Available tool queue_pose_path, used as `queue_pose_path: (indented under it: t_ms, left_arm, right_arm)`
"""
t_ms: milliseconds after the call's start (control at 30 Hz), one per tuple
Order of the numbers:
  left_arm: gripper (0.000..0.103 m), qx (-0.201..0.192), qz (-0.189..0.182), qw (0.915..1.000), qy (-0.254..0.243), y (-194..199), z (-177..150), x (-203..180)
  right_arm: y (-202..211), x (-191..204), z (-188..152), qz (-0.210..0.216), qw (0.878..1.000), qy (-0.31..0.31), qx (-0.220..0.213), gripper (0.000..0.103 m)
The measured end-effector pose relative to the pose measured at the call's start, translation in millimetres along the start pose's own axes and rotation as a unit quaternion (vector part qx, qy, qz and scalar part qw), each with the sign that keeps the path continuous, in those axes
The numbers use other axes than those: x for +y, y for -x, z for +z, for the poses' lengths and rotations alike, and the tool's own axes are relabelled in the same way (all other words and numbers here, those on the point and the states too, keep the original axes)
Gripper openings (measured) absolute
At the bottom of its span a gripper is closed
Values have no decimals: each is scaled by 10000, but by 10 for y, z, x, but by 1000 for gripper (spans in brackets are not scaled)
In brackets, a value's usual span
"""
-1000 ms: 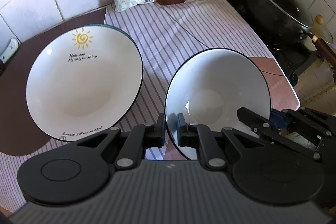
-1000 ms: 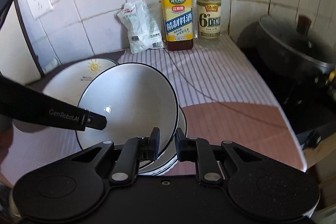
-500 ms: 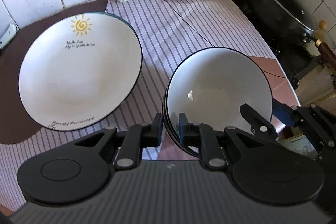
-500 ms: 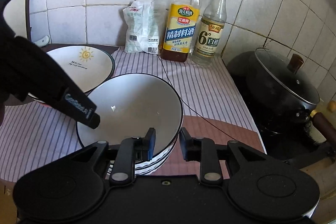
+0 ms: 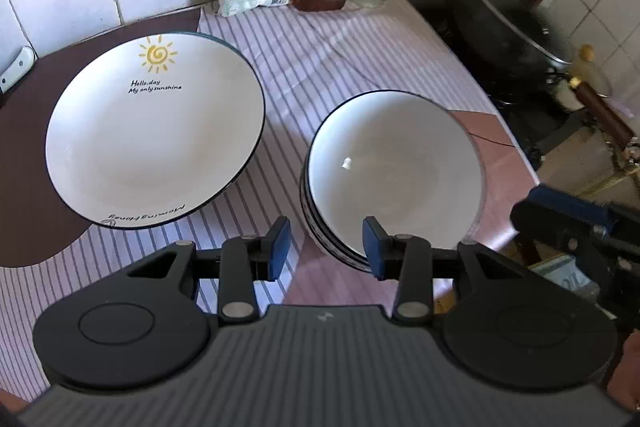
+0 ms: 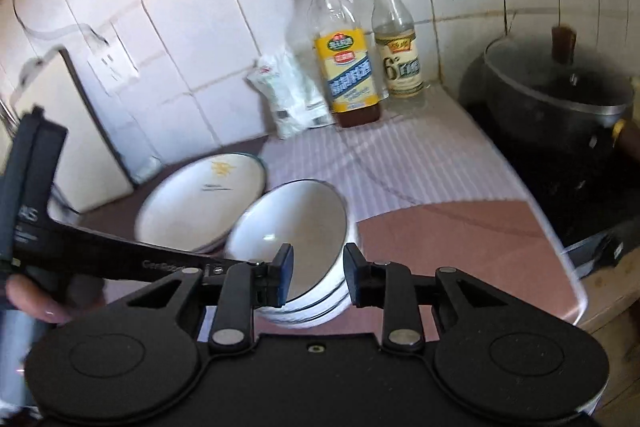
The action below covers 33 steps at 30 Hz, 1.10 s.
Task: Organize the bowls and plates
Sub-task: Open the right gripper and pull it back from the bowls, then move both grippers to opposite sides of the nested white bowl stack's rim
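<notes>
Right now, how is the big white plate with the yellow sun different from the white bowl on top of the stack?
The white plate with the yellow sun is wide and shallow; the white top bowl is narrower and deeper. The plate carries a sun drawing and printed words; the bowl's inside is plain. The bowl sits nested on other bowls; whether anything lies under the plate is unclear. Both are round, white, dark-rimmed and empty.

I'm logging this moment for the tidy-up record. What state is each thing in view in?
Top bowl: nested upright in the bowl stack, empty, released.
Sun plate: flat on the counter, empty, apart from the bowls.
Left tongs: open, jaws have just been opening, nothing gripped.
Right tongs: open, just opened, astride the stack's near rim.
Yellow-label bottle: upright, capped.
Clear bottle: upright, capped.
Pot: lid on.
</notes>
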<state>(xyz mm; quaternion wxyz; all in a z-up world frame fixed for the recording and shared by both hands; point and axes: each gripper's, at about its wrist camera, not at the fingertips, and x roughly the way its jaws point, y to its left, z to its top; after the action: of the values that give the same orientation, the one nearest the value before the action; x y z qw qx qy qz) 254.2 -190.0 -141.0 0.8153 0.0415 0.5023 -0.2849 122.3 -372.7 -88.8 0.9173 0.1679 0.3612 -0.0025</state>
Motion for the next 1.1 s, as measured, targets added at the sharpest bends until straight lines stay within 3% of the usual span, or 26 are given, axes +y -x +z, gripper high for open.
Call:
queue_pose_path:
  t_ms: [100, 333, 433, 600, 800, 933, 1000, 1100]
  left_arm:
    - [38, -22, -72, 10000, -42, 158, -17, -23]
    - [38, -142, 9, 9998, -160, 514, -102, -89]
    - [38, -106, 152, 9996, -232, 586, -162, -107]
    - [38, -35, -20, 9999, -165, 644, -299, -83]
    - [38, 74, -12, 9999, -116, 564, -502, -86]
    - [39, -133, -142, 9997, -114, 451, -605, -12]
    - [39, -207, -329, 9992, 8, 402, -636, 44]
    - [39, -352, -642, 9972, 139, 426, -609, 114]
  right_arm:
    - [135, 32, -39, 181, 9998, -100, -6, 37]
    - [405, 158, -108, -170, 9993, 294, -141, 39]
    - [570, 197, -168, 34, 9995, 135, -281, 41]
    - [694, 346, -329, 12, 9986, 376, -361, 50]
    - [559, 395, -489, -114, 9940, 1050, -291, 58]
    - [349, 321, -573, -128, 9916, 1259, -257, 64]
    - [232, 283, -636, -175, 9901, 1360, -293, 65]
    - [96, 270, -772, -614, 9826, 1712, -380, 65]
